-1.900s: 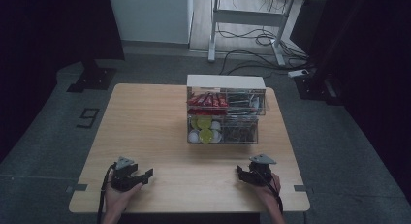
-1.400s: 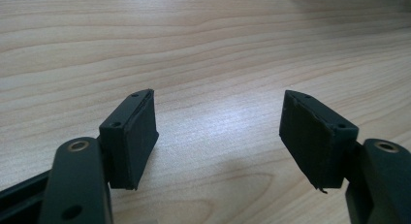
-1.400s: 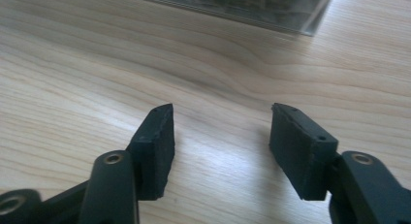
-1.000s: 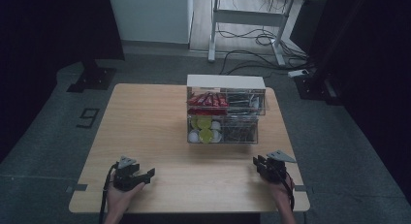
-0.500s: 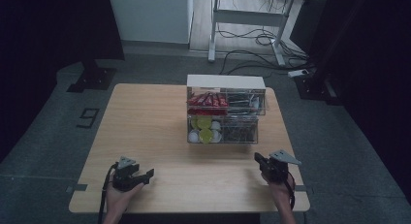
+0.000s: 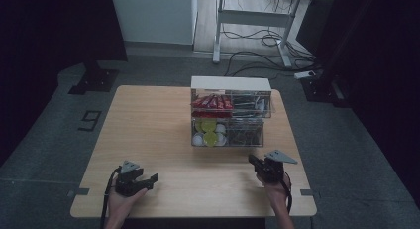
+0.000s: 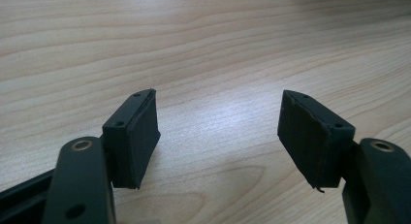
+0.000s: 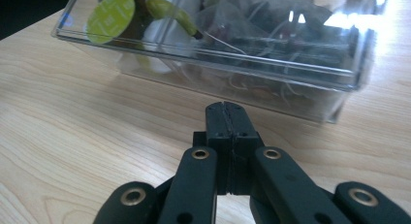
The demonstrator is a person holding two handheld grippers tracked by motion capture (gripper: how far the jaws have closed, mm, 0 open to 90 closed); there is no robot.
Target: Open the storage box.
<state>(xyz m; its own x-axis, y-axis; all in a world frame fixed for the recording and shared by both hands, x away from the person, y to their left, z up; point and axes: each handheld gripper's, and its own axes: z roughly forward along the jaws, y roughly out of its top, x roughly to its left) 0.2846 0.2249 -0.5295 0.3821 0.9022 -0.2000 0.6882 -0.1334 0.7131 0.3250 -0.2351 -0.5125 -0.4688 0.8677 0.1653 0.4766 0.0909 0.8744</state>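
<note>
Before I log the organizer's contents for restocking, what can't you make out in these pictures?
- Clear organizer, high view: printing on the red packets is too small.
- Dark items in its right compartments, high view: too dim to identify.
- Right gripper view: the organizer's top is cut off by the edge, and glare washes out the upper right.

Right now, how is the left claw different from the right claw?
The left claw has its jaws apart with bare wooden table between them; the right claw has its jaws pressed together. The left claw sits far from the clear box; the right claw points at it from close by. Both are black and hold nothing.
</note>
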